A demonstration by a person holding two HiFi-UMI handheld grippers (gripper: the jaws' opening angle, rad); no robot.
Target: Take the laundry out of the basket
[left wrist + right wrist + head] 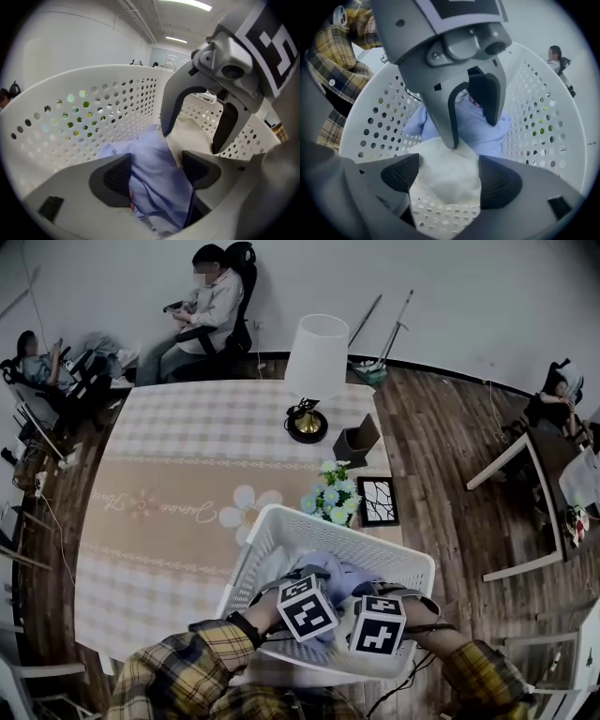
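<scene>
Up close, the left gripper (157, 176) has its jaws spread wide. A hump of the blue garment (143, 154) is bunched between the pads. One pad looks like it's brushing the cloth, but nothing is pinched yet as far as I can see. Same deal on the right gripper (449, 177): jaws wide apart, straddling a white cloth (440, 159) that lies on the basket floor, pads not pressing on it.

Both pieces are down inside the white perforated basket (70, 117), side by side and touching. The basket sits at the near edge of the table (187, 456), and nothing is out yet.

My read on handling: this is thin, floppy fabric, so it's light and has zero stiffness. It'll drape and trail when lifted, and a shallow nip on a single layer could slide out. I'd bite into the raised fold of the blue one, where a few layers are stacked. For the white one I'd go for the thick middle of the lump, not the flat edge near the holes. I can't tell whether the two are tangled. If they are, lifting one may drag the other over the rim, so I'd go straight up and slowly.
</scene>
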